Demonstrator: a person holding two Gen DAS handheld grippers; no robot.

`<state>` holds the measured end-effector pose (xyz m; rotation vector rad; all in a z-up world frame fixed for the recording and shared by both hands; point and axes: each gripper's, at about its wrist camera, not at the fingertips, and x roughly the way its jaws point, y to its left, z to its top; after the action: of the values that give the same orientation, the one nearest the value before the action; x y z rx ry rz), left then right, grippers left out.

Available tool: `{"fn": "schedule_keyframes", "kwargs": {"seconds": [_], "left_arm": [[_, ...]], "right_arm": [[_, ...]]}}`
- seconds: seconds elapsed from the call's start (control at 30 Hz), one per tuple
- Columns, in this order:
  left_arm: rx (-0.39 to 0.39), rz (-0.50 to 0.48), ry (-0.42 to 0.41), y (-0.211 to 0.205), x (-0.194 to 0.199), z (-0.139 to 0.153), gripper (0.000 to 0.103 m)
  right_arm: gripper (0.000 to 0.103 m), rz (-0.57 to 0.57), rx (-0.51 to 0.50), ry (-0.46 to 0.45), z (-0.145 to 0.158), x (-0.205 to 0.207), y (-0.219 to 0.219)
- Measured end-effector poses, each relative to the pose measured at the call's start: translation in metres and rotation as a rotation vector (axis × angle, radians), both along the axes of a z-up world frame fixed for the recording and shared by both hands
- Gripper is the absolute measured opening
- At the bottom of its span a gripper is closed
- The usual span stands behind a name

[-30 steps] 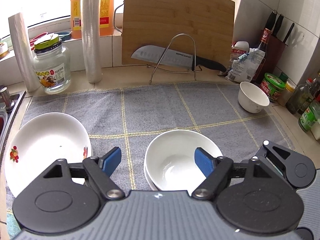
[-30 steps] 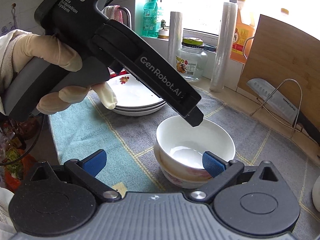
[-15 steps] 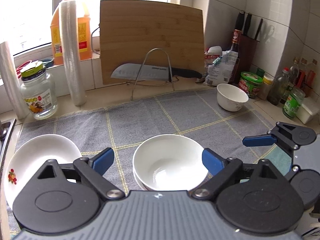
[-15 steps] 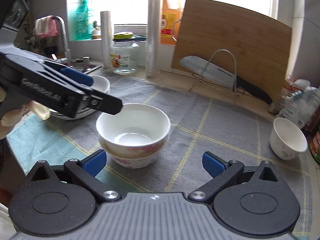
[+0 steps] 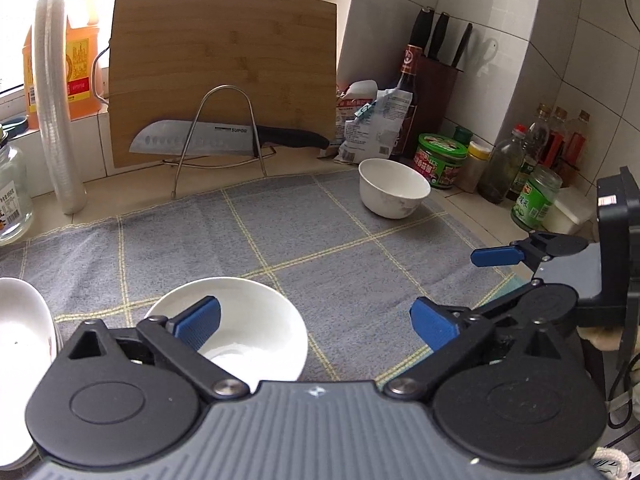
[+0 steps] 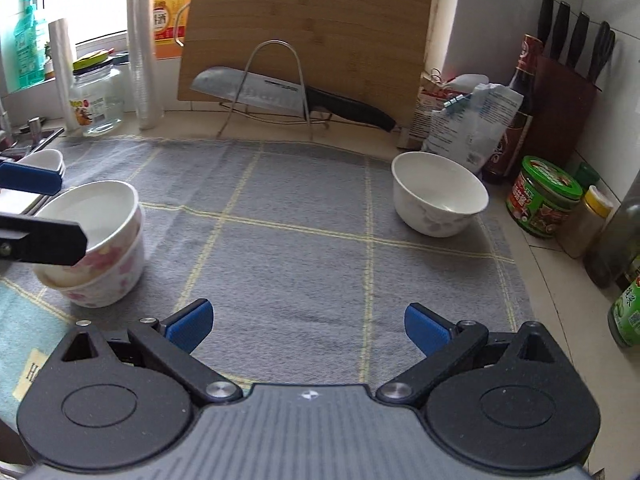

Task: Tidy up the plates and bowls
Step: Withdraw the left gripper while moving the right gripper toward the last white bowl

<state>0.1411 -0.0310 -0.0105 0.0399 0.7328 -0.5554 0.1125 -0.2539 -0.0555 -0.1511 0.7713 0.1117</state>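
Two white floral bowls are stacked [image 6: 100,248] at the left of the grey checked towel [image 6: 300,220]; the stack also shows in the left wrist view [image 5: 248,320]. A single white bowl [image 6: 438,194] stands at the towel's far right, also in the left wrist view [image 5: 394,188]. Stacked white plates [image 5: 20,320] lie at the far left. My left gripper [image 5: 314,322] is open and empty, just above and right of the stack. My right gripper [image 6: 308,324] is open and empty over the towel's front; its fingers [image 5: 496,257] show at the right of the left wrist view.
A bamboo cutting board [image 6: 312,28] and a knife on a wire rack [image 6: 280,92] stand at the back. A knife block [image 6: 568,92], sauce bottle, jars [image 6: 542,196] and food bags [image 6: 468,120] line the right side. A glass jar [image 6: 96,100] and film rolls stand back left.
Both grippers swung to the right. The stacked bowls slid left in both views and the single bowl at the right came nearer to centre. Both grippers stayed open.
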Motion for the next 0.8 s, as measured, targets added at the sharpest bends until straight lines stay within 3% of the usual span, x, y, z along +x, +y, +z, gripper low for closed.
{"fn": "schedule_keyframes", "kwargs": {"seconds": [0.27, 0.5, 0.57, 0.8], "left_arm": [[0.043, 0.023, -0.002, -0.065, 0.012, -0.011, 0.101], [0.042, 0.019, 0.013, -0.117, 0.032, -0.047, 0.101], [0.065, 0.037, 0.042, -0.130, 0.041, -0.058, 0.101], [0.132, 0.028, 0.022, -0.173, 0.064, -0.077, 0.101]], "right_arm": [[0.103, 0.014, -0.010, 0.007, -0.002, 0.035, -0.064], [0.103, 0.015, -0.018, -0.015, 0.000, 0.059, -0.118], [0.103, 0.014, -0.008, -0.018, -0.001, 0.064, -0.128], [0.103, 0.030, 0.002, -0.022, -0.005, 0.074, -0.151]]}}
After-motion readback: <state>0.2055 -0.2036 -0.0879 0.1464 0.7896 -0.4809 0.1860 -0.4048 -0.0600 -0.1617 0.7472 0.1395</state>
